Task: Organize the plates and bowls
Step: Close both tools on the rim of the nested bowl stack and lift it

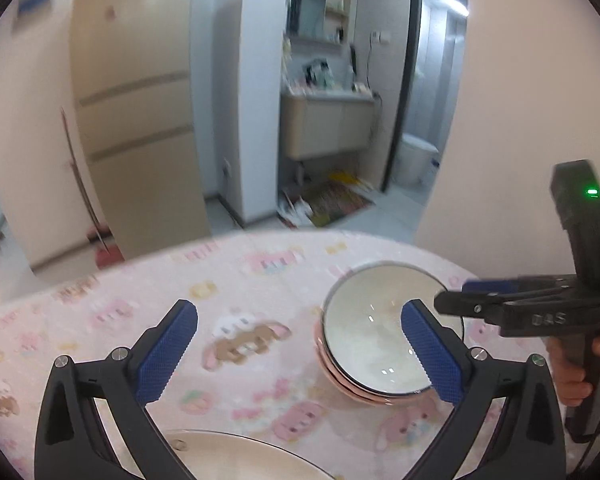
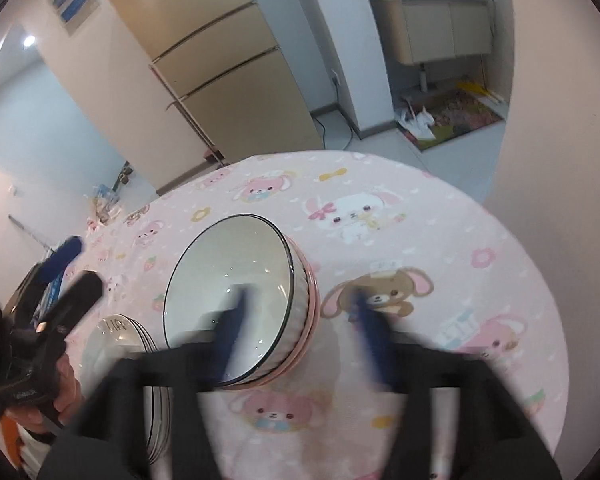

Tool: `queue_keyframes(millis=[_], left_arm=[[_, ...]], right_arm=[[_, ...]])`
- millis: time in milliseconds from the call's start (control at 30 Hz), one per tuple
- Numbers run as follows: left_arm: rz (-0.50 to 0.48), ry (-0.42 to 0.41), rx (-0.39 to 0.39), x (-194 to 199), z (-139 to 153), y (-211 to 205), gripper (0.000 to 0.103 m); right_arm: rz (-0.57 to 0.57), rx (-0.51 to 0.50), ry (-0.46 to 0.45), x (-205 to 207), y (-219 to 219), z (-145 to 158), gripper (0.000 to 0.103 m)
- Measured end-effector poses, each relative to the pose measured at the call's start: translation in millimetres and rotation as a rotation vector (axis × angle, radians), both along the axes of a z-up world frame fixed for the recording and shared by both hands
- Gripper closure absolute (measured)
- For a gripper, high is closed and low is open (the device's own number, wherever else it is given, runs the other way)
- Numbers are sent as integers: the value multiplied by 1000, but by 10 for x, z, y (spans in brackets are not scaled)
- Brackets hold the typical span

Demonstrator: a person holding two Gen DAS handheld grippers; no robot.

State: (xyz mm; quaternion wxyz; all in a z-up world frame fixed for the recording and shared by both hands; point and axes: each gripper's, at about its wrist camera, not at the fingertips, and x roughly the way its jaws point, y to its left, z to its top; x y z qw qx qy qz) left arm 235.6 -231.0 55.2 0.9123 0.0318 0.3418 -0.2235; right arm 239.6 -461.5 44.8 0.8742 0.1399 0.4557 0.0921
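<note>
A stack of bowls (image 1: 372,340), white inside with pink bowls underneath, stands on the pink cartoon tablecloth (image 1: 240,280). My left gripper (image 1: 300,344) is open and empty, its right finger in front of the stack's near rim. A stack of plates (image 1: 228,456) lies below it at the frame's bottom. In the right wrist view the bowl stack (image 2: 236,280) sits centre. My right gripper (image 2: 300,320) is open and blurred; its left finger is over the bowl's inside, its right finger outside the stack's right wall. The plates (image 2: 120,344) lie to the stack's left.
The round table's far edge (image 2: 340,156) drops to a grey floor. A beige fridge (image 1: 140,100) and white pillar (image 1: 256,80) stand beyond. A bathroom cabinet (image 1: 328,124) and floor mat (image 1: 336,200) are farther back. A wall (image 1: 540,100) is close on the right.
</note>
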Motion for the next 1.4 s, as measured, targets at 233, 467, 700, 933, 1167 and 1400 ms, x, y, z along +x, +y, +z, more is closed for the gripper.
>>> queue_keyframes(millis=[233, 467, 700, 933, 1167, 1400], left_arm=[[-1, 248, -71, 275, -337, 38, 0], [-16, 495, -153, 539, -603, -16, 32], [-26, 645, -215, 658, -906, -198, 62], [-17, 664, -197, 638, -967, -266, 62], [-6, 682, -246, 666, -988, -208, 62], [-19, 632, -169, 617, -931, -276, 63]], right_arm=[[0, 155, 75, 88, -95, -189, 36], [-26, 260, 199, 216, -83, -505, 61], [-47, 315, 229, 239, -139, -580, 64], [-61, 280, 268, 313, -71, -672, 67], [-55, 340, 267, 326, -124, -780, 64], [-83, 408, 294, 344, -219, -834, 66]])
